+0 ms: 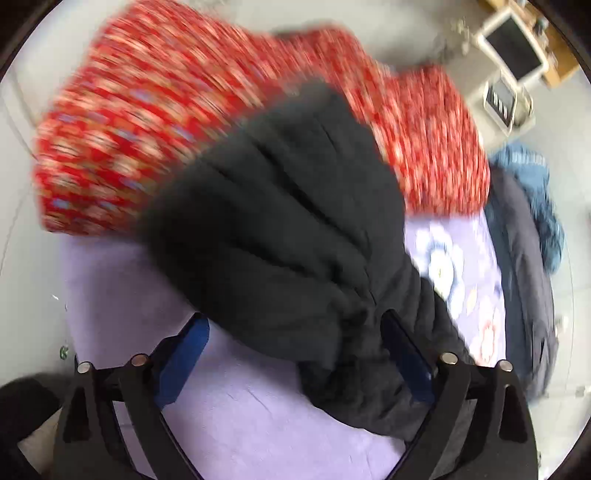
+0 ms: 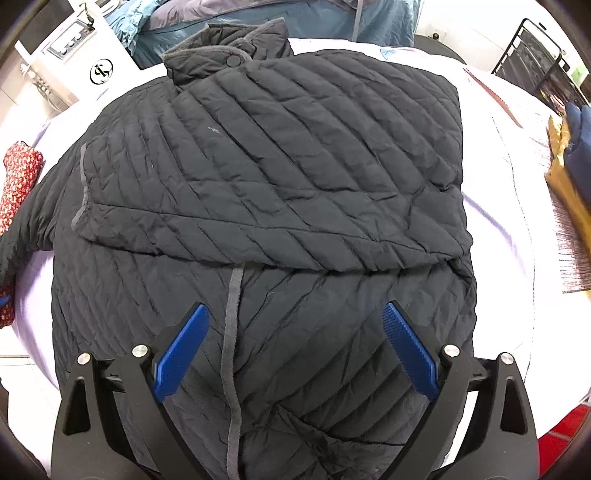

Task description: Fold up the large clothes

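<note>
Jacket (image 2: 266, 177): dark quilted, laid flat on a pale lilac bed cover (image 2: 491, 229), collar at the far edge with one snap button showing. One side panel lay folded across the body, grey trim visible along its edge and down the front opening. Its near hem ran out of the right wrist view beneath the gripper frame.

Right gripper (image 2: 295, 347): hovered over the lower front of the jacket, blue fingers (image 2: 183, 350) spread wide, nothing between them.

Left gripper (image 1: 295, 354): fingers parted, a bunched sleeve (image 1: 280, 229) of the jacket lying between them. The left finger (image 1: 184, 354) stood clear of the cloth. The right finger was mostly hidden behind the fabric, so contact on that side could not be judged. No clamping was visible. The whole left wrist view was smeared by motion blur.

Red patterned cloth (image 1: 155, 122): lay past the sleeve on the bed, pattern too blurred to read; a small corner of it showed at the left edge of the right wrist view.

Blue and grey bedding (image 2: 266, 14): heaped beyond the collar, cut off at the frame top.

White appliance (image 2: 74, 51): far left, partly cropped.

Black wire rack (image 2: 543, 62): far right, contents unclear.
</note>
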Available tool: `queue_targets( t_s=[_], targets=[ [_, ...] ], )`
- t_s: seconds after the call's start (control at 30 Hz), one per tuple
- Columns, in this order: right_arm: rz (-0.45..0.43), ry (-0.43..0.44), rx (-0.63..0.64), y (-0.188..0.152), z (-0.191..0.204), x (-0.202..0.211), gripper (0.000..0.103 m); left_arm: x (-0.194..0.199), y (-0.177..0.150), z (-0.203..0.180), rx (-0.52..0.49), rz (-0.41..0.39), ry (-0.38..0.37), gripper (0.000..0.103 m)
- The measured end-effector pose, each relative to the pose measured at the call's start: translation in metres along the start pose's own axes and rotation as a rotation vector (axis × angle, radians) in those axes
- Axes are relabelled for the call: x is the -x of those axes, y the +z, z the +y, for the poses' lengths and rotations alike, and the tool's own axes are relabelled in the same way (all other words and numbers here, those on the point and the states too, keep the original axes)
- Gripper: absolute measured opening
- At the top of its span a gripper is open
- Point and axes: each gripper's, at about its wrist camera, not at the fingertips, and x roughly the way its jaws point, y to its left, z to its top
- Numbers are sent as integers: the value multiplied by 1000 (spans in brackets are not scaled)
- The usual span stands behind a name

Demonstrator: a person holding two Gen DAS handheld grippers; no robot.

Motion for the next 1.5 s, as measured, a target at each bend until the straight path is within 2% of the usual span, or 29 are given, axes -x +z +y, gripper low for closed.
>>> queue_targets(
  t_s=[0.07,0.2,0.27,0.33,0.37,0.43,0.47,0.5,0.63,0.73,0.87,1.03,1.17,1.23,1.27,1.33,1.4,1.43,1.5],
  targets=[
    [3,1,6,-1,2,-1,94,4,2,16,44,-18,-15,94],
    [12,-2,18,-2,5,-3,94,0,8,51,198,11,-95,94],
    [18,-7,27,-2,9,-4,94,-4,12,58,255,-4,-125,93],
    [22,-12,42,-1,16,-6,94,-5,13,54,255,-25,-144,91],
    [22,-14,53,-2,19,-5,94,-3,14,51,237,-32,-149,86],
    [20,-17,66,-2,23,-5,94,-5,19,38,174,-23,-174,56],
    [20,-21,72,-2,25,-5,94,-8,20,28,132,2,-188,50],
    [22,-23,74,-2,27,-6,94,-8,21,20,104,15,-203,38],
    [28,-19,64,-4,27,-7,94,7,17,2,35,-5,-211,18],
    [21,-15,55,-4,25,-6,94,15,17,-20,-6,-17,-264,13],
    [13,-10,30,-4,15,-5,94,45,12,-67,-120,-42,-375,11],
    [6,-2,15,-1,4,-2,94,90,-3,-145,-270,-65,-536,11],
    [-3,6,1,-3,-1,0,94,132,-44,-221,-427,-51,-714,11],
    [-7,11,-10,-9,-17,6,94,143,-69,-250,-484,-16,-785,11],
    [-10,13,-17,-10,-22,8,94,150,-91,-275,-538,18,-824,11],
    [-14,14,-28,-13,-33,11,94,157,-131,-308,-642,74,-861,11],
    [-19,15,-49,-14,-43,14,94,157,-172,-335,-751,107,-867,11],
    [-22,14,-58,-15,-46,15,94,158,-203,-351,-832,133,-864,11],
    [-27,12,-79,-17,-55,19,94,152,-242,-367,-908,181,-867,11]
  ],
)
